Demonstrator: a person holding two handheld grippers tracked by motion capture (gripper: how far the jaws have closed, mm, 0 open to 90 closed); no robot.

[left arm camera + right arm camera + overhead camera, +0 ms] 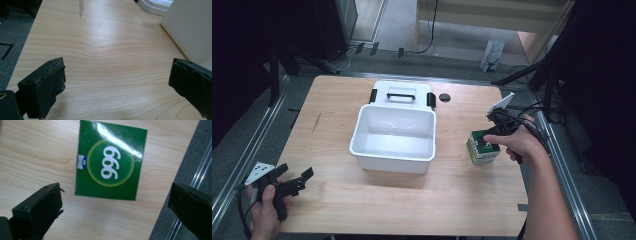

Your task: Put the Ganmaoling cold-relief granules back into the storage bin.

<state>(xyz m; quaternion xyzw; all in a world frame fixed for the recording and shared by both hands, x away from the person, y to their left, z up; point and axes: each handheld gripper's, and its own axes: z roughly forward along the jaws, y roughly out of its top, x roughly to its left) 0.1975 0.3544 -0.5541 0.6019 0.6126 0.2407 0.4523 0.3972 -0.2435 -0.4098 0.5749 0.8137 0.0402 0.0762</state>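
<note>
A green box (482,146) marked "999" stands on the wooden table's right side; in the right gripper view I look straight down on its top (110,162). My right gripper (491,132) hovers just above it, open, its jaws (115,212) spread wide with nothing between them. An open white bin (362,127) sits mid-table with its lid (402,92) lying behind it. My left gripper (294,179) rests low near the table's front left corner, open (117,85) over bare wood, the bin's wall (187,27) off to its right.
A small black round grommet (444,97) sits in the table behind the bin. The table's right edge and a metal rail (197,177) lie close to the green box. A scuff (81,7) marks the wood at the left.
</note>
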